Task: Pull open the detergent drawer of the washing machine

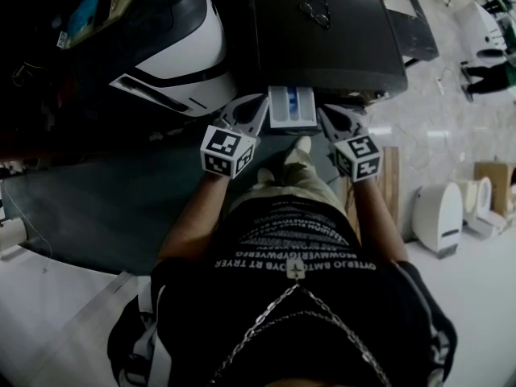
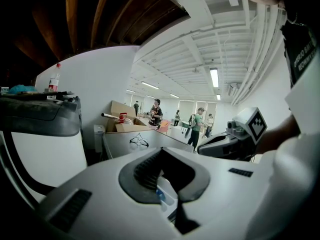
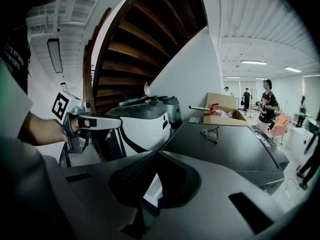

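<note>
The drawer (image 1: pixel 292 107) sticks out from the front edge of the washing machine (image 1: pixel 322 47), and you can see white and blue parts inside it. The left gripper (image 1: pixel 260 101) is just beside the drawer's left side and the right gripper (image 1: pixel 324 113) just beside its right side. Both have their jaws closed together and hold nothing, and glasses (image 1: pixel 316 10) lie on top of the machine

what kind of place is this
Likely an open lab or test hall, not a home: a washer out on the floor, people standing about under strip lights, a cardboard box behind.
</note>
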`<state>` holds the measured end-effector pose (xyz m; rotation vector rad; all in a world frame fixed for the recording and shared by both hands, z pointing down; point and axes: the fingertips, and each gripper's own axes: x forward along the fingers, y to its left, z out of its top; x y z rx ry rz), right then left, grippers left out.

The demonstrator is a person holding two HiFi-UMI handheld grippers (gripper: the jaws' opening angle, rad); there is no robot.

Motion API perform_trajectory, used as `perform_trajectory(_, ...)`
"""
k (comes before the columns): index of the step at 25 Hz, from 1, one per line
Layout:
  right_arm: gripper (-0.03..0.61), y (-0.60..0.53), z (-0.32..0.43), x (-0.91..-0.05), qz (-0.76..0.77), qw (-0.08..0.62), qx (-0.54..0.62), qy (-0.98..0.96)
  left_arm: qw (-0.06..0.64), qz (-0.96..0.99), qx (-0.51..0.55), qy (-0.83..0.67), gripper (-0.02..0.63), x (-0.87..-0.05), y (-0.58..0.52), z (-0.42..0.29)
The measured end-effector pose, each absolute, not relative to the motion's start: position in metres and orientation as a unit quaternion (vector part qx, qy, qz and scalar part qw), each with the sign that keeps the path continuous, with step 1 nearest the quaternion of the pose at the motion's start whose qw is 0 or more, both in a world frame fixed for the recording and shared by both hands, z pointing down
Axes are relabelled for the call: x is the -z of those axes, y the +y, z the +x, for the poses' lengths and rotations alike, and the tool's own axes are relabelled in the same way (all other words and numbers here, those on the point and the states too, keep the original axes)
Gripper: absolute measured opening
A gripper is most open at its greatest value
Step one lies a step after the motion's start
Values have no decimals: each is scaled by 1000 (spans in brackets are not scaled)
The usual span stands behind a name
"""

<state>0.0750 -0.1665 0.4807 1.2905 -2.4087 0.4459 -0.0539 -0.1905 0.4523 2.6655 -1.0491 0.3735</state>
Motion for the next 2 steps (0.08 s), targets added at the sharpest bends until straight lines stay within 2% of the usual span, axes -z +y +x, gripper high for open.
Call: perform_trajectory(2,3,-168,73,-480,457,185,-159,-855,127,915,-128,-361,3,-453,-192,-55)
